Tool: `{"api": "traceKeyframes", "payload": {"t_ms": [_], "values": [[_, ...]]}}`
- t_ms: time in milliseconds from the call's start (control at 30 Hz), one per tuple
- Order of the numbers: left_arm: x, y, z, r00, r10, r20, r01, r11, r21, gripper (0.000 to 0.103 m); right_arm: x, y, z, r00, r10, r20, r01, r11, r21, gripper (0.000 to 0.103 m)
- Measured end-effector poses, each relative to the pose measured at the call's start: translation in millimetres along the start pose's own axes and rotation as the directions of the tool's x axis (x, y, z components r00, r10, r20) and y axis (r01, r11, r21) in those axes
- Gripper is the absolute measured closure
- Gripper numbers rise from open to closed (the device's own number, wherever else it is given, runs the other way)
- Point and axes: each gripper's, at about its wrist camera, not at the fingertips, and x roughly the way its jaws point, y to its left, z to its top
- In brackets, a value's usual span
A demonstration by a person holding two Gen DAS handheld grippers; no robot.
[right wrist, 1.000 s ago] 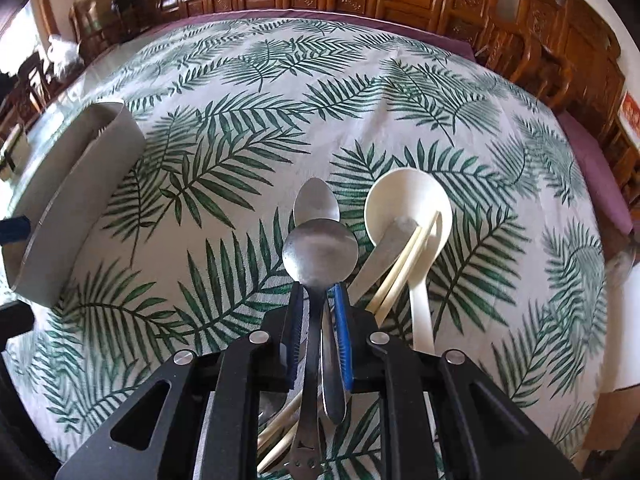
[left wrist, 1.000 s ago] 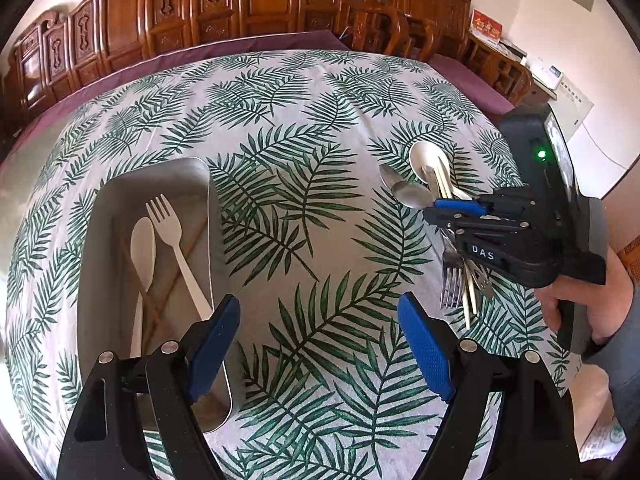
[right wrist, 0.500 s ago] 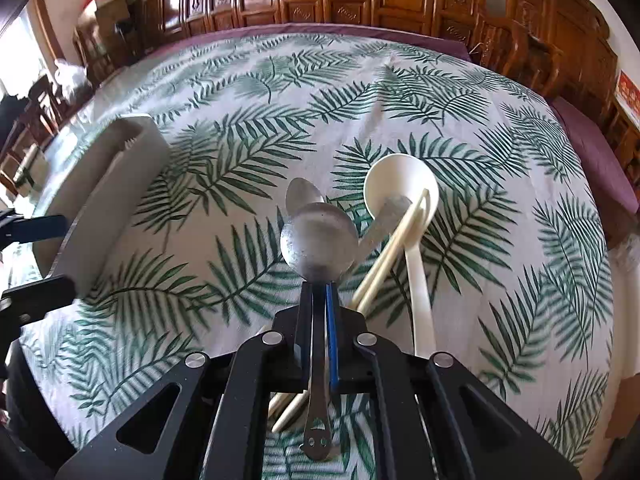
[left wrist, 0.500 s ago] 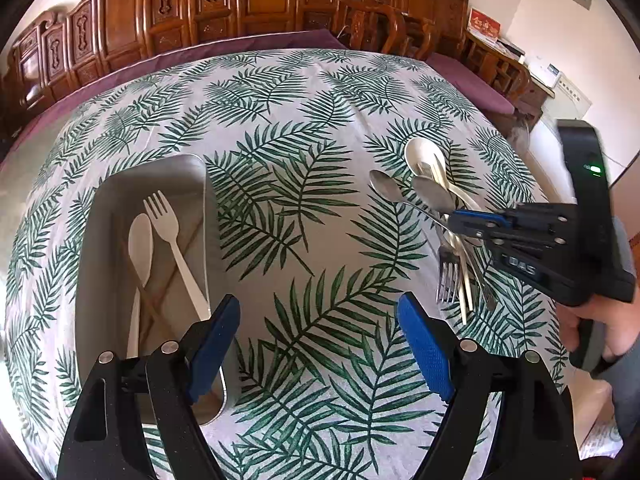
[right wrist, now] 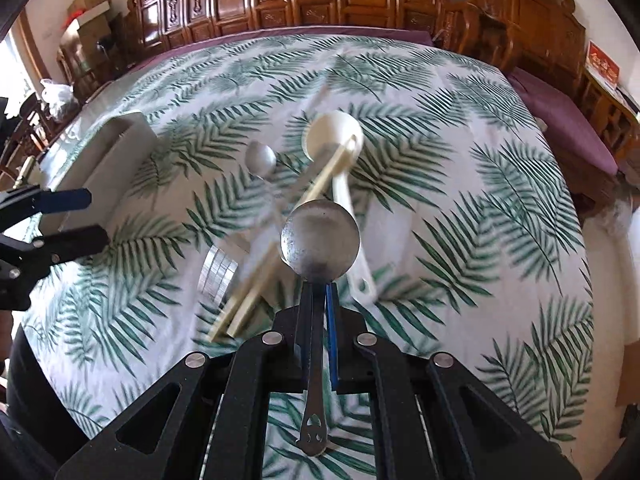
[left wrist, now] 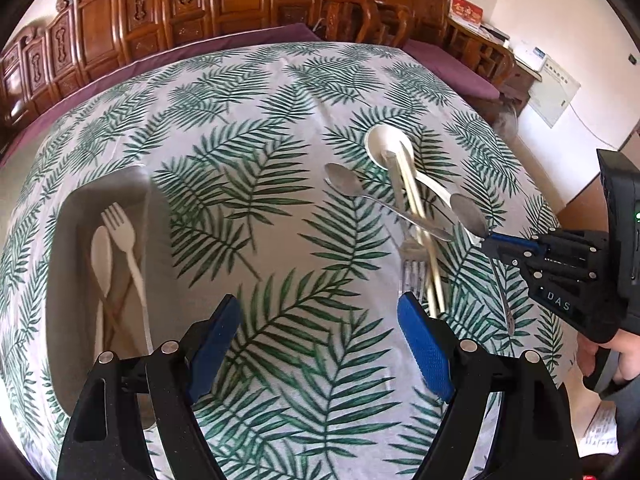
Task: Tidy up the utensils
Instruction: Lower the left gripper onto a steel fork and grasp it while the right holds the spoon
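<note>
Right gripper point(right wrist: 318, 304) clamped on the neck of a metal spoon point(right wrist: 319, 240) — bowl out in front of the fingertips, handle hanging back down between the black arms. Spoon raised clear of the leaf-print tablecloth point(right wrist: 460, 184). In the left wrist view, same gripper point(left wrist: 494, 245) at the right edge, held by a hand point(left wrist: 612, 364), with the spoon bowl point(left wrist: 469, 214) sticking up to the left and the thin handle pointing down.

Left gripper point(left wrist: 320, 340) spread wide, nothing between the blue pads point(left wrist: 426, 350), hovering over bare cloth between the grey tray and the pile of utensils.

Still lying on the cloth, in a loose crossed heap:
- a white ladle-like spoon point(left wrist: 386, 145), bowl toward the far side
- a pair of pale chopsticks point(left wrist: 420, 220) across its bowl and handle
- a second metal spoon point(left wrist: 343, 179), just left of the chopsticks, handle running under them
- a metal fork point(left wrist: 413, 276), tines toward the camera, near the right pad of the left gripper

Grey tray point(left wrist: 72, 248) at the left side of the table, well apart from the heap. Inside it — a white plastic fork point(left wrist: 120, 232), a white plastic spoon point(left wrist: 102, 252) beside it, and thin brown chopsticks point(left wrist: 118, 312) crossed beneath, partly hidden by the near wall.

Right wrist view blurred around the heap, so exact contacts there not clear.
</note>
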Motion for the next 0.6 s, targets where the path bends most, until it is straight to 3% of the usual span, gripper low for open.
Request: {"api": "traceKeyframes", "payload": {"t_ms": [233, 433, 600], "values": [[14, -17, 10, 1.0, 0.002, -0.008, -0.002, 1.0, 0.015, 0.025, 4, -8, -12, 1.0, 0.024, -0.011, -0.024, 1.0, 0.006, 0.095], [38, -22, 33, 1.0, -0.015, -0.01, 0.015, 0.999, -0.028, 0.027, 8, -3, -12, 0.999, 0.047, -0.015, -0.047, 0.999, -0.018, 0.095], [65, -21, 55, 0.998, -0.059, -0.037, 0.054, 0.992, -0.11, 0.044, 8, -1, -12, 0.998, 0.053, -0.019, -0.053, 0.998, -0.029, 0.095]]}}
